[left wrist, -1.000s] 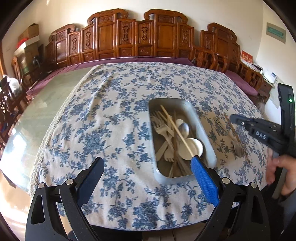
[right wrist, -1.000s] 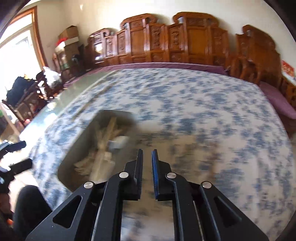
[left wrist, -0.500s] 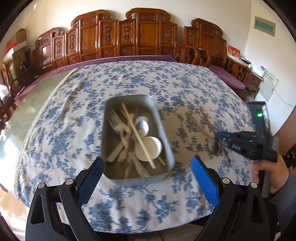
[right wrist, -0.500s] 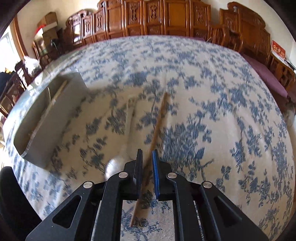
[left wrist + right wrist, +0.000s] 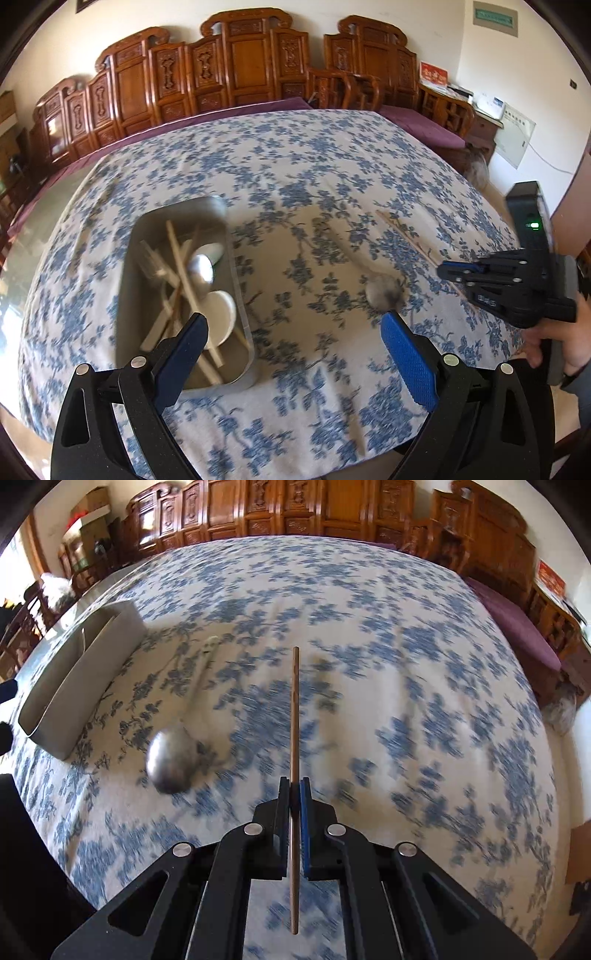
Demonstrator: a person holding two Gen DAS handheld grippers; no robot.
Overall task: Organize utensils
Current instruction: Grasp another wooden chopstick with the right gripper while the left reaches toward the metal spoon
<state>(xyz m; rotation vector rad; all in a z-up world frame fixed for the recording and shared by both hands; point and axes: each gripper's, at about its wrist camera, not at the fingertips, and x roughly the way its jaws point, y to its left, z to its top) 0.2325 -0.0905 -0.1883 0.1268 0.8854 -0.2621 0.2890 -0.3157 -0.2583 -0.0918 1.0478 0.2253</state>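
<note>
My right gripper (image 5: 294, 788) is shut on a wooden chopstick (image 5: 294, 709), which points straight ahead along the fingers above the cloth. In the left wrist view the right gripper (image 5: 443, 266) holds that chopstick (image 5: 406, 236) at the right of the table. A metal spoon (image 5: 171, 762) lies bowl-down on the cloth to its left; it also shows in the left wrist view (image 5: 382, 293). A metal tray (image 5: 129, 280) holds forks, spoons and chopsticks. My left gripper (image 5: 291, 332) is open and empty, hovering above the table's near edge between tray and spoon.
The table carries a blue floral cloth (image 5: 295, 166). Carved wooden chairs (image 5: 240, 66) line the far wall. The tray (image 5: 74, 686) stands at the left in the right wrist view. A purple bench (image 5: 517, 627) runs along the right side.
My right gripper has closed on the chopstick and lifted it off the cloth. The left gripper has swung right, so the tray now sits at its left.
</note>
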